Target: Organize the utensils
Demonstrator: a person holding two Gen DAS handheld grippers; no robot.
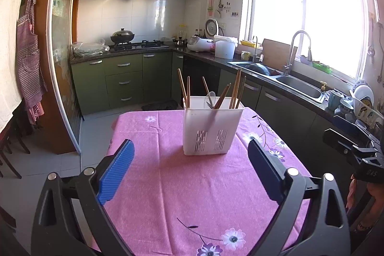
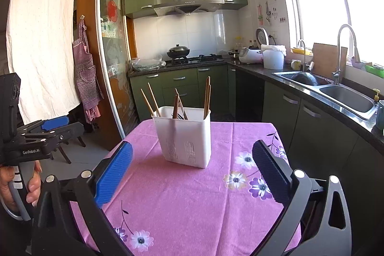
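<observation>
The white utensil holder (image 1: 212, 128) stands upright near the far middle of the pink-clothed bench (image 1: 192, 196), chopsticks (image 1: 234, 91) leaning every way inside it — with what looks like a spoon or fork among them, though that is hard to make out. Both left tongs (image 1: 190, 168) and right tongs (image 2: 192, 172) hang near, spread wide and empty. The holder looks light — a sideways pull on a stick could tip it, or drag the cloth.

Ahead of my open jaws I see a smooth white plastic holder (image 1: 212, 128) of matt wooden chopsticks (image 1: 183, 90) on pink flowered cloth (image 1: 192, 184); ribbed blue pads (image 1: 117, 168)
</observation>
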